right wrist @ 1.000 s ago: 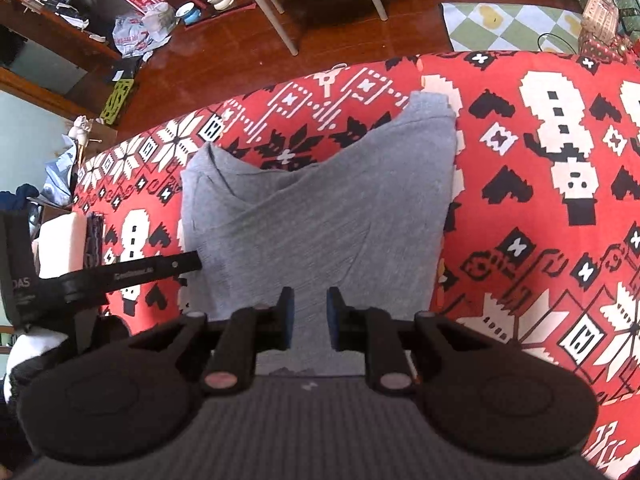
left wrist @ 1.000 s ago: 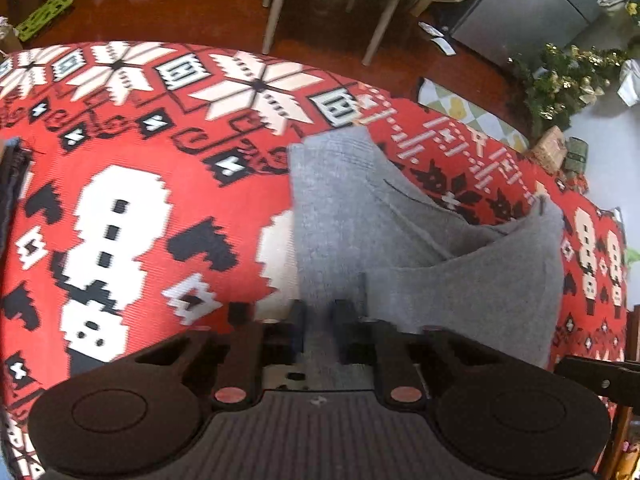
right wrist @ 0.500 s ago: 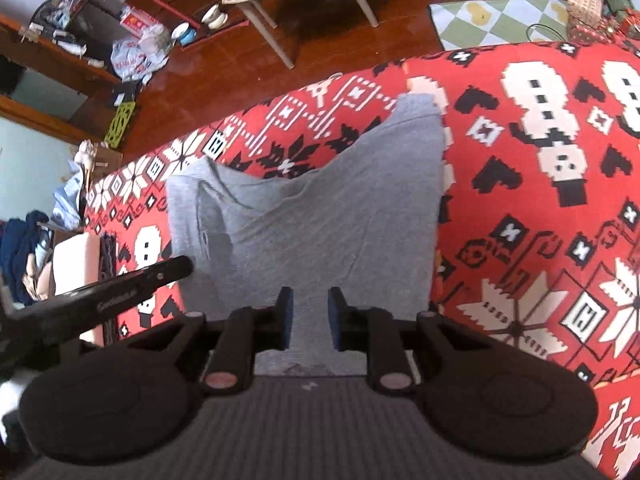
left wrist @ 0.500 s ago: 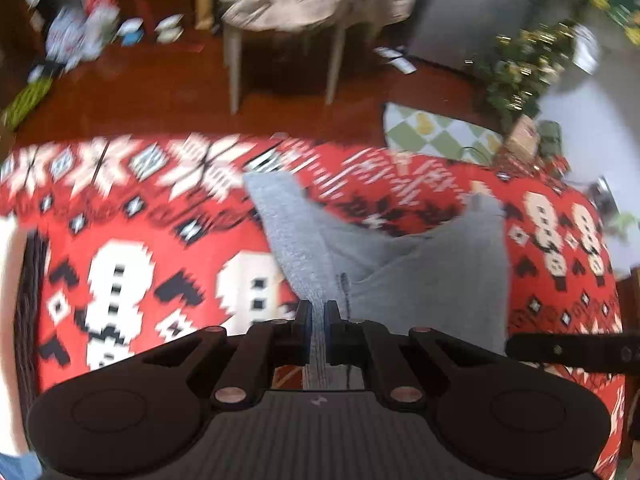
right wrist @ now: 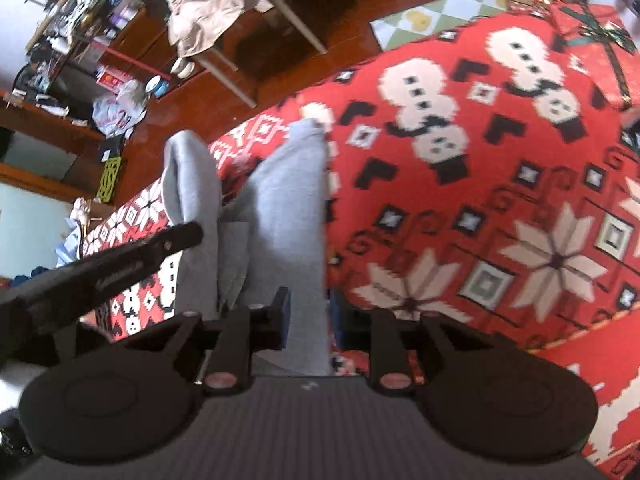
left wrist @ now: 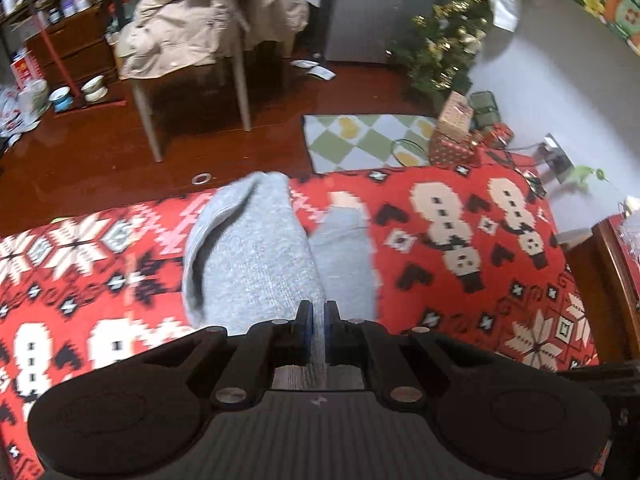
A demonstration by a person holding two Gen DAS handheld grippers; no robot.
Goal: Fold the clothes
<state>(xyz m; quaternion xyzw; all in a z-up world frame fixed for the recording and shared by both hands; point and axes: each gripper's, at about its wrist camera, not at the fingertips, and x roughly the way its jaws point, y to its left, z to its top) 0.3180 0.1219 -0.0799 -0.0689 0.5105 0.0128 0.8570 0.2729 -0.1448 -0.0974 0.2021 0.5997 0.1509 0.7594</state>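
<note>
Far left in the left wrist view: blurred shelves and bottles, then a beige coat (left wrist: 208, 20) draped over a pale-legged chair (left wrist: 240, 80) on dark wood floor. Below, a red blanket (left wrist: 460, 264) patterned with snowmen and snowflakes, cut off at both frame edges. At centre, the grey garment (left wrist: 248, 264) lifted off the blanket in two hanging folds, far ends smeared by motion blur. Left tool (left wrist: 315, 320) pinched together on a thin edge of the grey cloth, only a sliver of fabric between the blue-lined fingers (left wrist: 304, 328). Further right, a checkered green mat (left wrist: 360, 140), wrapped gift boxes (left wrist: 456, 136) and a tinsel-hung tree (left wrist: 444, 48), its top cropped. At the lower right edge, a dark shape, too cropped to identify.

In the right wrist view, far left: cluttered shelving, hard to make out. Left tool (right wrist: 120, 268) seen side-on as a black bar reaching to one hanging fold of the garment (right wrist: 288, 200); grip point hidden behind the cloth. Right tool (right wrist: 308, 316) set wider apart, a broad band of grey fabric running between its fingers (right wrist: 280, 316); right finger mostly hidden by the cloth and blurred, so actual clamping impossible to confirm. To the right, blanket (right wrist: 500, 200) filling the frame.
</note>
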